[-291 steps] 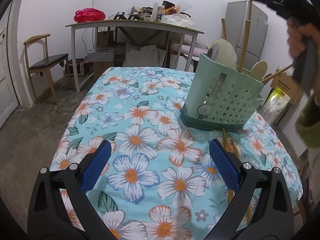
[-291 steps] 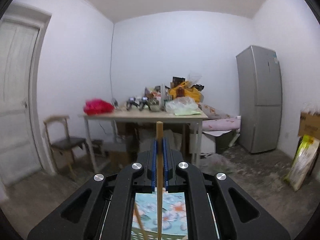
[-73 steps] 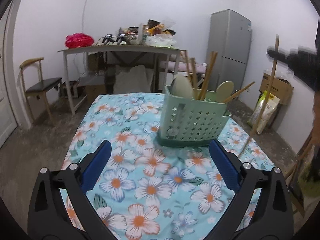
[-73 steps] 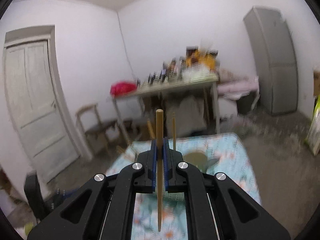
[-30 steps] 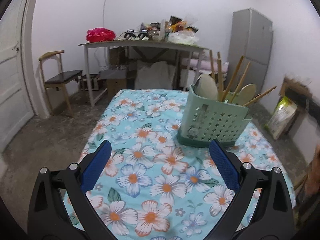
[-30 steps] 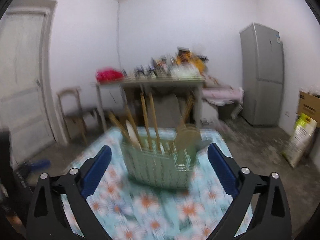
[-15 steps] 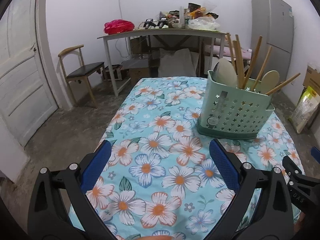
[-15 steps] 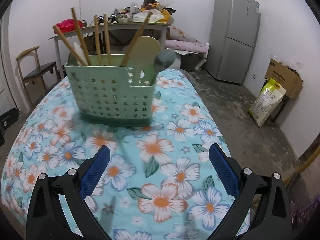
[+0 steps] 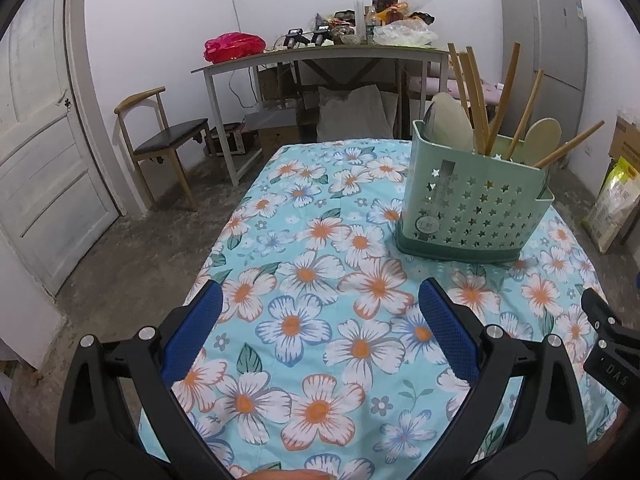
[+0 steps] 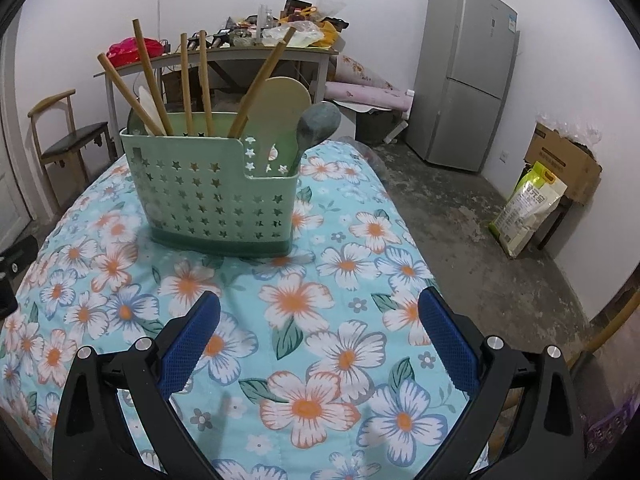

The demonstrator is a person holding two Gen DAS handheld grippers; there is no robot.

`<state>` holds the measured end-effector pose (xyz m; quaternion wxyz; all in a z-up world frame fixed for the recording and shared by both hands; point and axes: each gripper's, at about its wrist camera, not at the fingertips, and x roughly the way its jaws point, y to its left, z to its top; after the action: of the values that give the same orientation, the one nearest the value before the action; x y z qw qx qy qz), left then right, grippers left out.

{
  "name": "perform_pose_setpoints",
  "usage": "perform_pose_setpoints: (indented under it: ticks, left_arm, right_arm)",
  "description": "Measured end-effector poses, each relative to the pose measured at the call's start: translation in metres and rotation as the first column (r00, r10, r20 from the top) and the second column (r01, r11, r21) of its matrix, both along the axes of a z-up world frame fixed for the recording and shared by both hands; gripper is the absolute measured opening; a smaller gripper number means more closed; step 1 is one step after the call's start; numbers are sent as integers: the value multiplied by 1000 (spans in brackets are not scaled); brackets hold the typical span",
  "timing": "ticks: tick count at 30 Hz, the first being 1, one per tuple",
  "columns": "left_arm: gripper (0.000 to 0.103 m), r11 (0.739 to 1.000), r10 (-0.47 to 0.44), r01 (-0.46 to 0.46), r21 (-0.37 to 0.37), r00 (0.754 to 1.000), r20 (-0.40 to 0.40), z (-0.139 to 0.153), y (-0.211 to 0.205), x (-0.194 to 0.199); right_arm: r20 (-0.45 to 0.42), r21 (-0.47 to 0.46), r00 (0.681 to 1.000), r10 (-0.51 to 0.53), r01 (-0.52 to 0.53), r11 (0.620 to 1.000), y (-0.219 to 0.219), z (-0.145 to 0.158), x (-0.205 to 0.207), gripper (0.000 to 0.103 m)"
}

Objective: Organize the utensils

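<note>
Chopsticks (image 10: pixel 202 84) stand handle-up in the green basket (image 10: pixel 212 196), fanning outward; both the left gripper (image 9: pixel 320 334) and right gripper (image 10: pixel 318 340) are spread, empty, near it

Low in the frame we see our left gripper (image 9: pixel 320 316), its blue-padded fingers (image 9: pixel 192 334) spread wide and holding nothing, above a floral tablecloth (image 9: pixel 320 248). At centre right a green star-punched utensil holder (image 9: pixel 474 204) stands upright on the cloth, with wooden chopsticks (image 9: pixel 478 96) and pale spoons (image 9: pixel 450 124) sticking out. At the lower right edge, part of our right gripper (image 9: pixel 610 344) shows. A wooden chair (image 9: pixel 160 140) and a cluttered table (image 9: pixel 320 54) fill the upper frame.
</note>
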<state>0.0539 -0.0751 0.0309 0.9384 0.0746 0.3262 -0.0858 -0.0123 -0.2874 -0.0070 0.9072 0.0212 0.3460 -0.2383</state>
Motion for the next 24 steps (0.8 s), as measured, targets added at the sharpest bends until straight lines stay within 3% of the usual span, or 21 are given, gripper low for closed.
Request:
perform_pose_setpoints:
  ticks: [24]
  left_arm:
    - [95, 1000, 4, -4, -9, 1000, -18, -2, 6, 4]
  right_arm:
    - [7, -13, 1000, 21, -21, 1000, 8, 7, 3, 96]
